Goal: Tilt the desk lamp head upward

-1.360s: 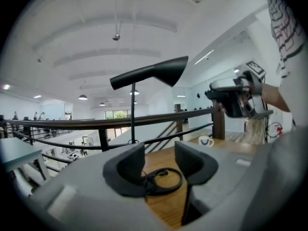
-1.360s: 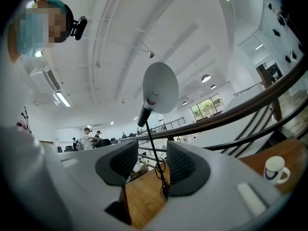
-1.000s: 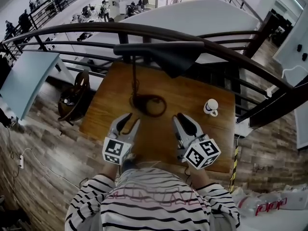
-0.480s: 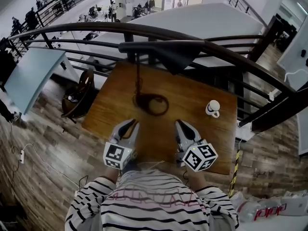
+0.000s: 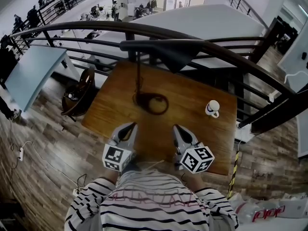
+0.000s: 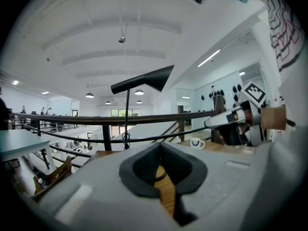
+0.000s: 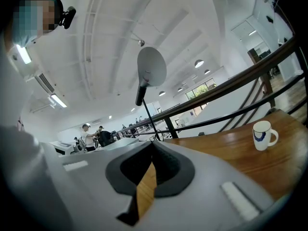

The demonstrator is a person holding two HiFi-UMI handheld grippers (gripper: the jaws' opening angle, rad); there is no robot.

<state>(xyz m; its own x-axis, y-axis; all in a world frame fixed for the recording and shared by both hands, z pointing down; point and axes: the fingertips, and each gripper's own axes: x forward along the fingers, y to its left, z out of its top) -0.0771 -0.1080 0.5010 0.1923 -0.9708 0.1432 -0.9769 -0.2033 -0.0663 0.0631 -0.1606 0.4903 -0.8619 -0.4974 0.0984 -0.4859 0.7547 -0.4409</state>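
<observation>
A: Both pairs of jaws have closed since the earlier frame. Left gripper [image 5: 130, 126] and right gripper [image 5: 176, 128] now sit with jaws together, nothing between them, over the near edge of the bench [image 5: 192, 88].
B: Lamp position?
A: Desk lamp [image 5: 162, 50] stands toward the far edge, apart from both grippers. Flat black wedge head, thin stem, ring-shaped base on glossy brown wood. White mug [image 5: 211, 108] by the right edge.
B: Anything obscured?
A: From above, the head hides the stem's top and overlaps the curved dark railing [image 5: 72, 30].

Wooden table [image 5: 192, 93]: desk lamp base [image 5: 152, 104] left of centre, white mug [image 5: 211, 108] upright near right edge, well apart.
</observation>
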